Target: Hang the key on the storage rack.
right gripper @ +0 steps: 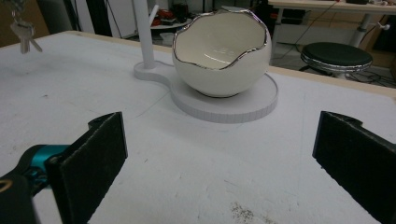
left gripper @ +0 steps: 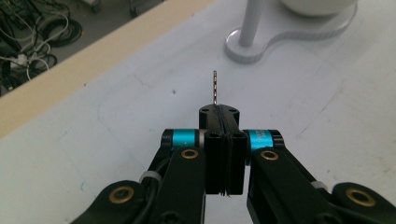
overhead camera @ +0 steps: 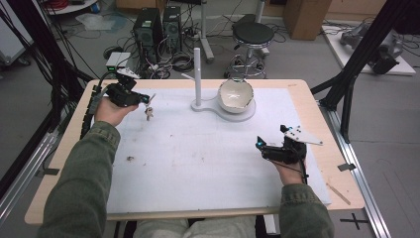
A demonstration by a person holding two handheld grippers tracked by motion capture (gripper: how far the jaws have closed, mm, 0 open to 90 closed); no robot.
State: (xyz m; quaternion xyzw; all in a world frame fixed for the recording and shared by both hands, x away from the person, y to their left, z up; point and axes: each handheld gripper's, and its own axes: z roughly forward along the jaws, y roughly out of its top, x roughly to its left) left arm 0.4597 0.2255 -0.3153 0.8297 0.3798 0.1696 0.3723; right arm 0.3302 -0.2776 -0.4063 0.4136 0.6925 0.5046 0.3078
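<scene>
My left gripper hovers over the table's back left, shut on a small bunch of keys that dangles below its jaws. In the left gripper view the jaws are pressed together and a thin metal edge of the keys sticks out past them. The keys also hang at the top left of the right gripper view. My right gripper rests low at the table's right, open, with nothing between its pads. A white egg-shaped bowl with a silver rim sits ahead of it.
The bowl stands on a white round base joined to an upright white post. A white mat covers the wooden table. A small dark speck lies at front left. Stool, computers and cables are on the floor behind.
</scene>
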